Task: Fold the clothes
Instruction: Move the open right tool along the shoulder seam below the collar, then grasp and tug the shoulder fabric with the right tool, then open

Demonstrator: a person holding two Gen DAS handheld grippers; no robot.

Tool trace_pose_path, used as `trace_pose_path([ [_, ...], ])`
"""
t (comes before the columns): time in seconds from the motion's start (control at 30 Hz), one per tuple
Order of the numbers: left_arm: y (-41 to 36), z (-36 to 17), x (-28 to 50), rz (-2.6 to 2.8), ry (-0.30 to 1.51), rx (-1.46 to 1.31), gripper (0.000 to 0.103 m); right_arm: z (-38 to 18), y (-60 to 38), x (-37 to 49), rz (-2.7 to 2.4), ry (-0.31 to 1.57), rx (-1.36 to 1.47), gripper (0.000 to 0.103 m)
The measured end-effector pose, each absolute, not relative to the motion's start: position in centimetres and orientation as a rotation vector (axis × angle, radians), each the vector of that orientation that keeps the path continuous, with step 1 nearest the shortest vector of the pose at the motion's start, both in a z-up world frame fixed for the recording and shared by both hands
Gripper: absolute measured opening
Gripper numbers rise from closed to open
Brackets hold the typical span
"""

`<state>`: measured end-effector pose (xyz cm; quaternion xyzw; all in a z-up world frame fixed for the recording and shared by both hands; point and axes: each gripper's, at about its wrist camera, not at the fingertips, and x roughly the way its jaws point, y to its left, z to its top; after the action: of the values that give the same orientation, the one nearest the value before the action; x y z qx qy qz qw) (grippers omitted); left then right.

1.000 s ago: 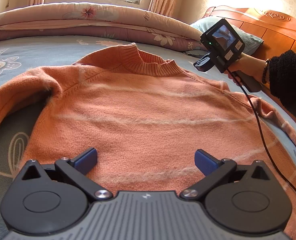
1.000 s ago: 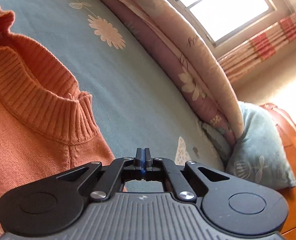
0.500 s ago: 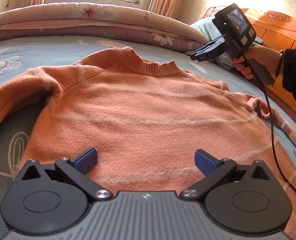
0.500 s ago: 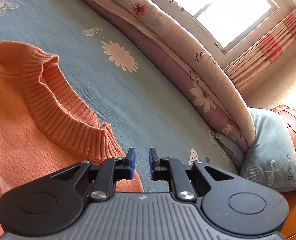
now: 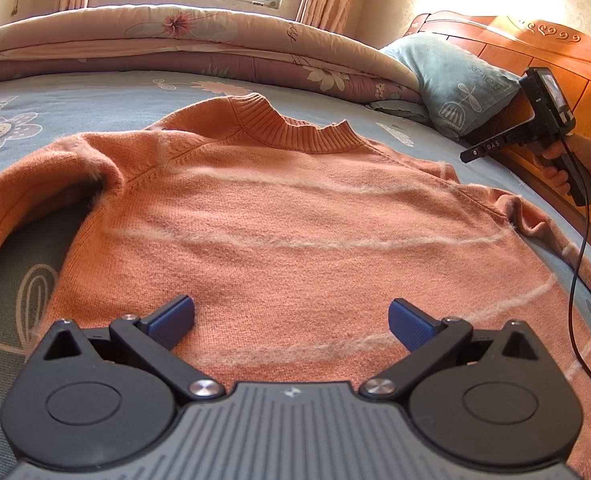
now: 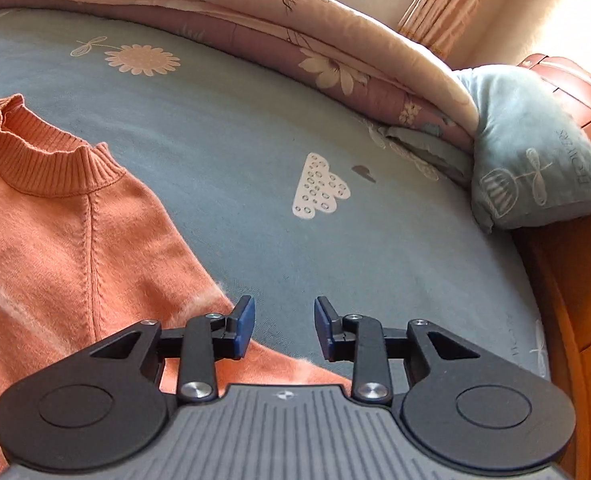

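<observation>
Left tongs (image 5: 291, 318): black linkage arms, blue ribbed pads, silver screws, grey ridged housing. Right tongs (image 6: 283, 328): same build, black cable trailing. Hand (image 5: 571, 164): dark beaded bracelet.

We see the right gripper (image 6: 283, 326) pull away from the sweater's collar (image 6: 51, 168) toward the headboard (image 5: 495, 44) side; its jaws have just been opening, nothing between them, bare bedsheet (image 6: 255, 140) beyond the fingers now.

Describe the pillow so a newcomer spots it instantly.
Start at the wooden headboard at the bed's right end. The pillow leans there, tucked against the rolled floral quilt. It alone is pale blue-green, printed with a white dandelion outline and lettering.
</observation>
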<state>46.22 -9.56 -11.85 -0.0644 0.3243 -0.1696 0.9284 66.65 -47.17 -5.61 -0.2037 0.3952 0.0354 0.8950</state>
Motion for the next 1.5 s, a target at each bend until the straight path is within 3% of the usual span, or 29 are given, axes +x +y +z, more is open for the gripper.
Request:
trace_pose_path([
  [0.1, -9.5, -11.9, 46.2, -0.349, 0.664, -0.136, 0.102, -6.5, -47.4, 66.5, 0.152, 0.802, -0.392, 0.063],
  [0.33, -9.2, -11.9, 46.2, -0.356, 0.662, -0.152, 0.102, -9.0, -47.2, 68.7, 0.265, 0.851, -0.352, 0.062],
  [0.43, -9.1, -11.9, 46.2, -0.36, 0.66, -0.163, 0.102, -10.0, -46.9, 68.9, 0.323, 0.878, -0.348, 0.051],
  [0.5, -8.9, -11.9, 46.2, -0.364, 0.658, -0.174, 0.102, -9.9, -46.8, 68.7, 0.352, 0.89, -0.328, 0.029],
  [0.57, -8.7, -11.9, 46.3, -0.368, 0.656, -0.186, 0.102, -9.8, -46.3, 68.3, 0.331, 0.871, -0.383, 0.015],
  [0.73, -8.7, -11.9, 46.3, -0.369, 0.656, -0.19, 0.102, -8.8, -44.7, 67.9, 0.217, 0.778, -0.476, 0.012],
  [0.93, -8.6, -11.9, 46.2, -0.372, 0.655, -0.195, 0.102, -11.4, -43.3, 69.4, 0.115, 0.806, -0.546, 0.012],
  [1.03, -8.5, -11.9, 46.2, -0.373, 0.654, -0.199, 0.102, -11.2, -42.8, 69.5, 0.054, 0.788, -0.542, 0.017],
  [1.1, -8.5, -11.9, 46.2, -0.373, 0.654, -0.199, 0.102, -10.4, -42.5, 69.4, 0.007, 0.761, -0.543, 0.034],
  [1.2, -8.5, -11.9, 46.2, -0.373, 0.654, -0.197, 0.102, -7.7, -41.6, 67.8, 0.038, 0.677, -0.481, 0.045],
  [1.3, -8.5, -11.9, 46.2, -0.372, 0.654, -0.197, 0.102, -6.2, -40.1, 66.0, 0.242, 0.696, -0.323, 0.049],
  [1.47, -8.5, -11.9, 46.2, -0.372, 0.654, -0.197, 0.102, -9.4, -37.0, 65.5, 0.402, 0.792, -0.283, 0.049],
  [1.5, -8.5, -11.9, 46.3, -0.372, 0.654, -0.198, 0.102, -10.1, -36.8, 66.0, 0.377, 0.792, -0.289, 0.054],
])
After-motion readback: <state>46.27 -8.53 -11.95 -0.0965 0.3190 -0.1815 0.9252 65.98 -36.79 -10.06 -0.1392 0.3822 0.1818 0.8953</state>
